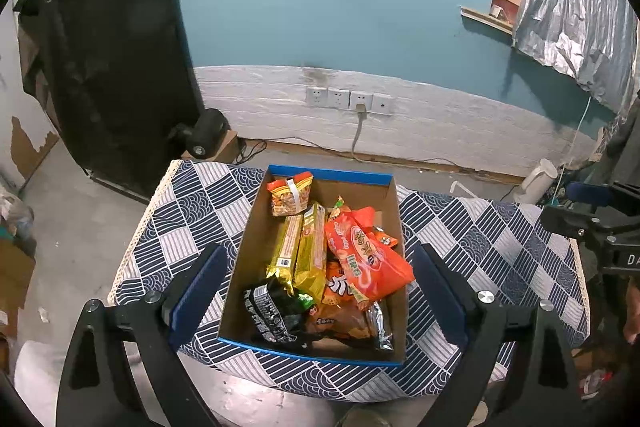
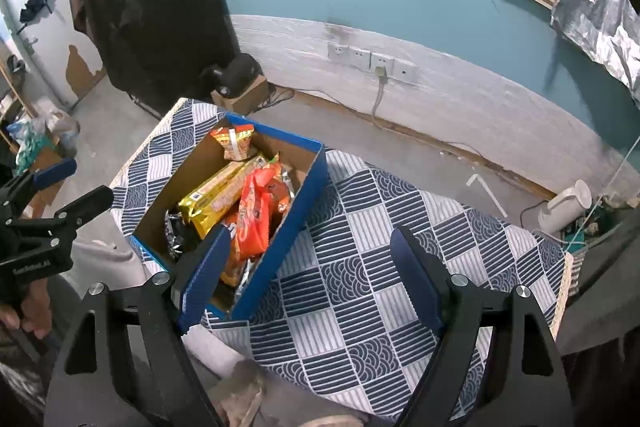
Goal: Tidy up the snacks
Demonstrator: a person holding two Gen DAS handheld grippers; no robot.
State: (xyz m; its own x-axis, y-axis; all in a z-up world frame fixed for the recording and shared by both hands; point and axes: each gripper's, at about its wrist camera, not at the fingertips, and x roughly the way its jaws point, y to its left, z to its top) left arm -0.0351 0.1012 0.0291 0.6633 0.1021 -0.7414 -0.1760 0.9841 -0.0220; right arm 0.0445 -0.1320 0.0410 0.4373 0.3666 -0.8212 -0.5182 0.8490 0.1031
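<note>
A cardboard box with a blue rim (image 1: 332, 174) stands on a table under a blue-and-white patterned cloth (image 1: 500, 247). Inside lie a small orange packet (image 1: 290, 193) at the far end, two yellow cracker packs (image 1: 304, 247), a red-orange bag (image 1: 368, 259) and a black packet (image 1: 272, 311). My left gripper (image 1: 320, 247) hangs open above the box, one finger over each long side, nothing held. My right gripper (image 2: 311, 233) is open and holds nothing. It is over the cloth just right of the box (image 2: 288, 227), and its left finger (image 2: 208, 267) overlaps the box's near corner.
The table's front edge lies close under both grippers, with grey floor beyond. A black draped panel (image 1: 108, 59) stands at the back left. Wall sockets (image 1: 348, 99) with a cable, a white kettle (image 1: 536, 181) and a silver foil curtain (image 1: 572, 7) line the back. A hand (image 2: 32, 311) holds the left gripper.
</note>
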